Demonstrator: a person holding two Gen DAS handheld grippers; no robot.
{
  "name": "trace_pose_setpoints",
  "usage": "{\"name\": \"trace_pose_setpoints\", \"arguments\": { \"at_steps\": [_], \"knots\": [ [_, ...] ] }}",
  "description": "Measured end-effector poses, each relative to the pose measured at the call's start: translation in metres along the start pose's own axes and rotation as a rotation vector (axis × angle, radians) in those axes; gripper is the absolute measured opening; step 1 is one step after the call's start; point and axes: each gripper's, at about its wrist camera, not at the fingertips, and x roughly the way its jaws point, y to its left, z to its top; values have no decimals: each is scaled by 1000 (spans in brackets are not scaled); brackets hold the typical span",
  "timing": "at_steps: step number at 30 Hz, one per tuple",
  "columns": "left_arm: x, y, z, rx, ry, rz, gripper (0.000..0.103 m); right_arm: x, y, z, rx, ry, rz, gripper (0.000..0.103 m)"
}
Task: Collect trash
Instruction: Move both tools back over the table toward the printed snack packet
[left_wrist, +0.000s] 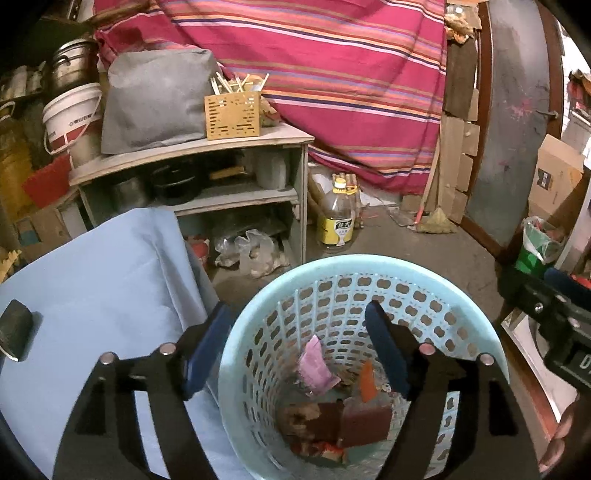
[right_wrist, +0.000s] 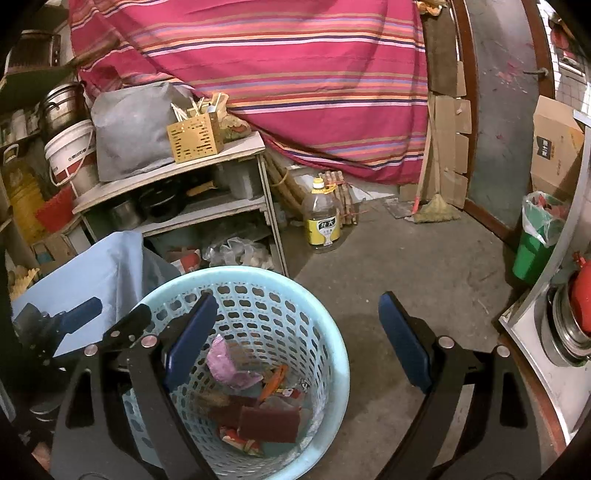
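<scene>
Down in the pale blue perforated plastic basket (left_wrist: 369, 266), the black left gripper (left_wrist: 295, 343) arms cover part of the rubbish. The crumpled pink wrapper (left_wrist: 314, 365) beside them is too blurred to read.

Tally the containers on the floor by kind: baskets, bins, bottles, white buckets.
Blue basket: 1
Green bin: 1
Bottle: 1
White bucket: 1
Total: 4
</scene>
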Motion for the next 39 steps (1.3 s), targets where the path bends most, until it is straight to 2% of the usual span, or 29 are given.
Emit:
{"name": "trace_pose_setpoints", "arguments": {
  "at_steps": [10, 14, 20, 21, 26, 31, 34, 39],
  "knots": [
    [-24, 33, -2, -24, -25, 35, 79, 3, 18, 0, -36, 2, -1, 88],
    [-43, 56, -5, -23, -46, 87, 83, 5, 33, -1, -51, 4, 13, 89],
    [-75, 113, -15, -42, -57, 181, 88, 11, 70, -4, -89, 16, 39, 96],
    [-82, 126, -18, -48, -58, 210, 91, 12, 78, -5, -97, 22, 45, 97],
    [-105, 191, -35, -90, -54, 325, 92, 18, 113, -9, -117, 38, 87, 98],
    [-120, 263, -62, -192, -40, 448, 94, 24, 156, -17, -152, 59, 119, 98],
    [-123, 297, -76, -246, -8, 482, 94, 30, 183, -22, -187, 74, 133, 98],
    [-135, 340, -89, -279, 4, 548, 94, 38, 225, -33, -257, 91, 144, 98]
  ]
}}
